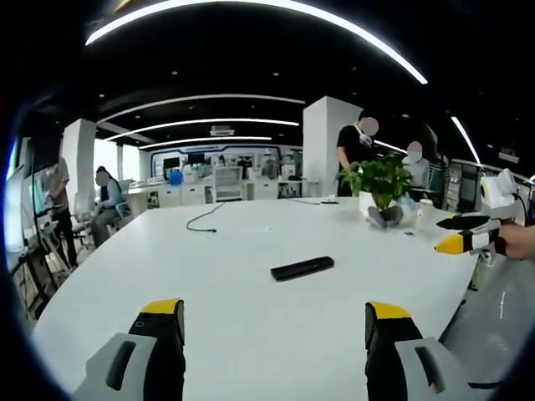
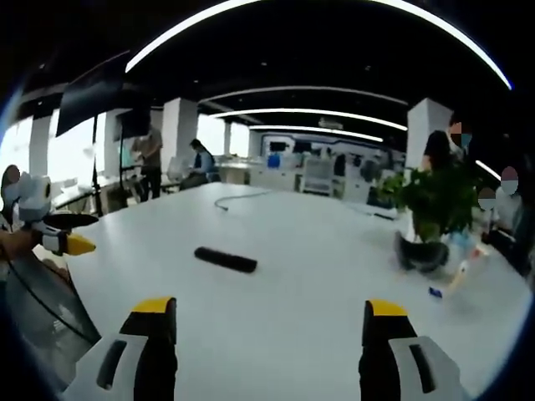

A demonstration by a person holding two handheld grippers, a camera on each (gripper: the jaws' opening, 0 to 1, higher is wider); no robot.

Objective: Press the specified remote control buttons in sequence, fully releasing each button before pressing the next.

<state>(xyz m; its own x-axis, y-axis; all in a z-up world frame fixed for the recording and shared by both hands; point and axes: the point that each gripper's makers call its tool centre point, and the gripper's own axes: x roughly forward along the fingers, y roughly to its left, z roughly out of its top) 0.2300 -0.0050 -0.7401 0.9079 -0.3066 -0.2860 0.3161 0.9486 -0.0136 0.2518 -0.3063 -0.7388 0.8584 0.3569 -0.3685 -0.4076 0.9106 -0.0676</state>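
Black remote control (image 1: 302, 268) lies flat mid-table on the white table (image 1: 251, 334), untouched, well ahead of both tools. Left gripper (image 1: 276, 326) and right gripper (image 2: 270, 330) hover with jaws spread, holding nothing, likely staged back so the remote is visible before the first press.

Bright ceiling light strips (image 1: 251, 8) glare overhead (bent into arcs by fisheye distortion), with blurred distant background.
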